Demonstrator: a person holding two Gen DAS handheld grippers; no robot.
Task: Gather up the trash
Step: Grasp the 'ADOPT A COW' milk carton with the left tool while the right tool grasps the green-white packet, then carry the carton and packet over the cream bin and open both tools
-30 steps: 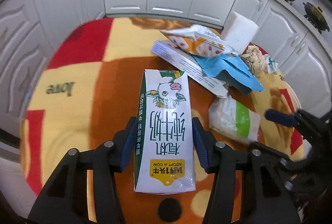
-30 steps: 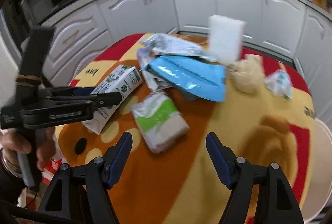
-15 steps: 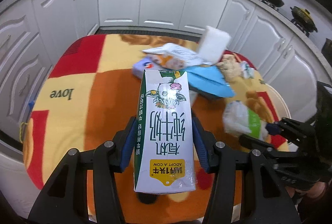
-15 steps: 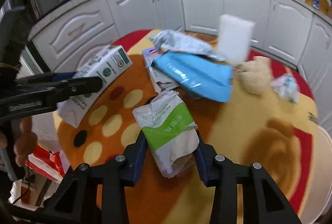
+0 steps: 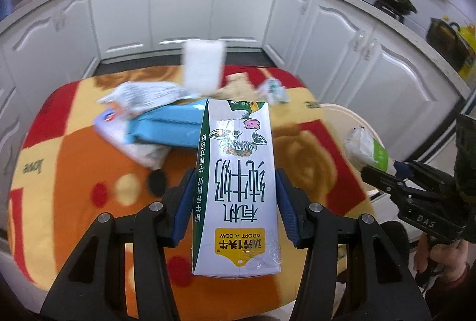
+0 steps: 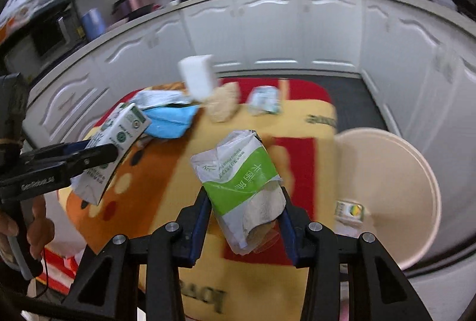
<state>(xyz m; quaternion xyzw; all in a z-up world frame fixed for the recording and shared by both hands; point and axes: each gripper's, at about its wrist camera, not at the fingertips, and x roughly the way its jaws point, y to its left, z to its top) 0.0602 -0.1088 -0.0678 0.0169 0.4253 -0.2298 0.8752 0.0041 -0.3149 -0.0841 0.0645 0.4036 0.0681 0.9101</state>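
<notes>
My left gripper (image 5: 235, 196) is shut on a white and green milk carton (image 5: 236, 181) and holds it above the table; the carton also shows in the right wrist view (image 6: 114, 145). My right gripper (image 6: 244, 208) is shut on a white and green tissue pack (image 6: 242, 184), lifted above the table's right side; the pack also shows in the left wrist view (image 5: 369, 150). A cream trash bin (image 6: 395, 172) stands to the right of the table, with a small carton (image 6: 349, 211) inside it.
On the patterned tablecloth (image 5: 74, 160) lie a blue packet (image 5: 166, 124), a printed wrapper (image 5: 142, 92), a white block (image 5: 203, 65), a crumpled brown paper (image 6: 221, 103) and a small wrapper (image 6: 264, 101). White cabinets (image 5: 184, 11) curve behind.
Both grippers have lifted and swung to the right with their loads. The right gripper, open a second ago, closed on the tissue pack and now holds it near the bin.
</notes>
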